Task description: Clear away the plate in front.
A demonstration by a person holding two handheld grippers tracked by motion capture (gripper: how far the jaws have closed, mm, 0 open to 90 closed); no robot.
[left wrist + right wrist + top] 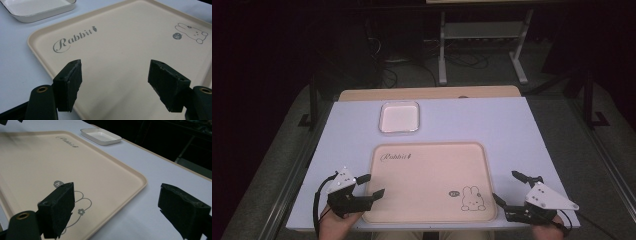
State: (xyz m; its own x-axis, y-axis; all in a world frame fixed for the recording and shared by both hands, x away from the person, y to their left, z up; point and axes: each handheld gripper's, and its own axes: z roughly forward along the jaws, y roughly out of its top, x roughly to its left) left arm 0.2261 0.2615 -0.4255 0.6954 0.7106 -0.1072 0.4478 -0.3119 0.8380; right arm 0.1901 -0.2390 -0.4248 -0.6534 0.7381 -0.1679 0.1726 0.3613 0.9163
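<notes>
The surface (512, 125) is a flat, pale lavender-white rectangular board, matte and smooth. On it, against the near edge and centred, lies the tray (422, 200), a beige rounded-corner rectangle with a low raised rim and a smooth, faintly glossy face; its long axis runs parallel to the near edge, and its print ("Rabbit" script at the far left corner, a line-drawn rabbit at the near right corner) reads upright from the person's side. Beyond it, toward the far edge and left of centre, sits a white dish (399, 118), squarish with rounded corners and a thin dark rim. The left claw (371, 185) hovers over the tray's near left corner, jaws spread wide, nothing between them. The right claw (506, 187) sits at the tray's near right corner, equally agape and empty.
</notes>
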